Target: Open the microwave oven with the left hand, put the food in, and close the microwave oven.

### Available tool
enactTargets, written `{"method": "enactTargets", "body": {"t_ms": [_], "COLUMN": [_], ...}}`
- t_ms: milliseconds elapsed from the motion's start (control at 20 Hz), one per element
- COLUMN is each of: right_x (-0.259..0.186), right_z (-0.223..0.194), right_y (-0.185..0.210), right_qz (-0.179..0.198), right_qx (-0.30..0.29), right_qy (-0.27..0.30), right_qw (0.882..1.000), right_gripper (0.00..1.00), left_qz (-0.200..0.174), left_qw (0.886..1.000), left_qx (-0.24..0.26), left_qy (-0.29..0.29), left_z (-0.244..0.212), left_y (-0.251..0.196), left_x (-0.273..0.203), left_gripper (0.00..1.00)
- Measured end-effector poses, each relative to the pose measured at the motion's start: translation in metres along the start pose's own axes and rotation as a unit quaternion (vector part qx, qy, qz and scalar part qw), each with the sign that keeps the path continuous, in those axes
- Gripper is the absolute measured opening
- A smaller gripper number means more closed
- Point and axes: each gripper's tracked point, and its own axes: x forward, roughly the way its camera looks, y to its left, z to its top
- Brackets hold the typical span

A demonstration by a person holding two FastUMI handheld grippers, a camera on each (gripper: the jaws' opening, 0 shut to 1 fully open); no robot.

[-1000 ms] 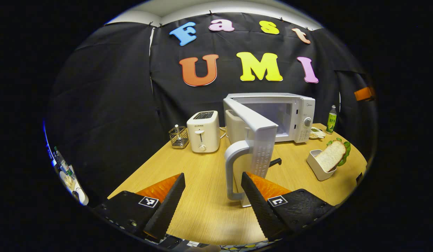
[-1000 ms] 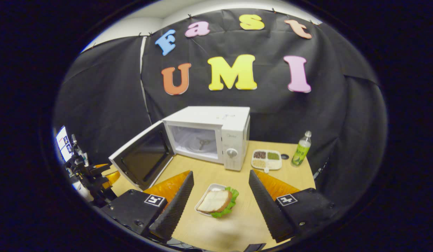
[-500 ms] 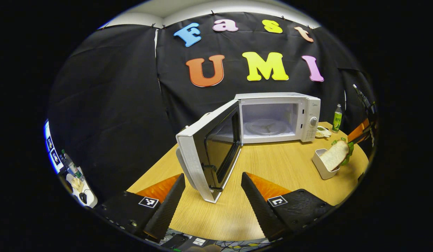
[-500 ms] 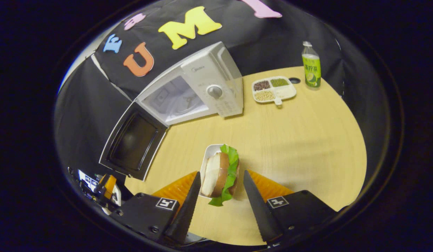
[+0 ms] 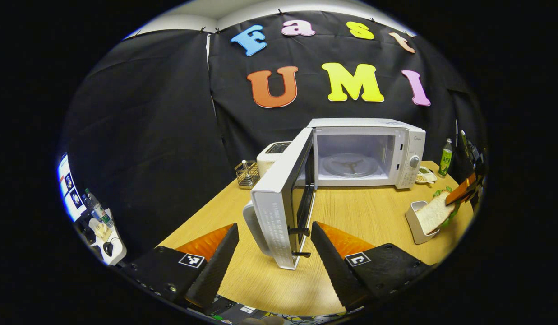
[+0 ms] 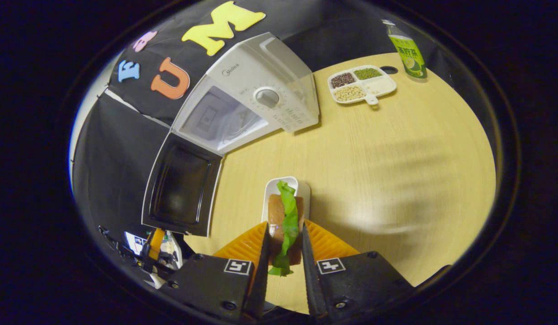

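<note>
White and wide open, the microwave oven [image 5: 364,151] stands at the back of the wooden surface [image 5: 364,216] as I watch through the left gripper view; its door [image 5: 283,198] is swung out toward the camera, edge-on, with the glass turntable [image 5: 350,165] visible inside the cavity. My left hand-held gripper [image 5: 274,253] hangs near the front edge of the surface with its jaws spread wide and nothing between them; the lower corner of the door sits just beyond and between the two fingers, apart from both.

Over in the right gripper view, the sandwich [image 6: 284,225], bread with a green lettuce leaf in the middle, stands on edge between the fingers of my right hand-held gripper [image 6: 283,259], which are drawn in close on both of its sides and appear to press on the bread. The sandwich rises out of a small white dish [image 6: 283,187] resting on the surface. From this angle the microwave oven [image 6: 256,97] lies well beyond the sandwich, up and to the left, its open door [image 6: 182,185] hanging out past the edge of the surface.

A divided tray of beans [image 6: 362,85] and a green bottle [image 6: 407,49] sit at the far side; a toaster [image 5: 272,153] and a wire holder [image 5: 247,174] stand behind the door in the left gripper view.
</note>
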Motion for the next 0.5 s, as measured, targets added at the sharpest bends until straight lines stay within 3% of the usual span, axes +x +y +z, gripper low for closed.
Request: {"method": "enactTargets", "body": {"t_ms": [100, 150, 200, 250, 500], "right_x": [-0.005, -0.009, -0.015, -0.02, -0.014], "right_z": [0.004, 0.007, 0.012, 0.02, 0.067], "right_y": [0.011, 0.018, 0.027, 0.039, 0.118], "right_qz": [0.005, 0.007, 0.011, 0.021, 0.069], "right_qx": [-0.006, -0.013, -0.015, -0.012, 0.011], "right_qy": [-0.014, -0.019, -0.028, -0.042, -0.132], "right_qw": [1.0, 1.0, 0.999, 0.999, 0.989], "right_gripper": [0.28, 0.36, 0.27, 0.36, 0.35], "left_qz": [0.0, -0.005, -0.01, -0.019, -0.055], "left_qw": [1.0, 1.0, 1.0, 1.0, 0.998], "left_qx": [0.003, 0.0, -0.002, -0.004, 0.001], "left_qy": [0.005, 0.006, 0.006, 0.011, 0.0], "left_z": [-0.002, -0.001, -0.001, -0.003, 0.005], "left_y": [-0.001, -0.002, -0.004, -0.007, -0.013], "left_x": [-0.001, -0.001, -0.002, -0.004, -0.015], "left_gripper": [0.97, 0.96, 0.97, 0.96, 0.97]}}
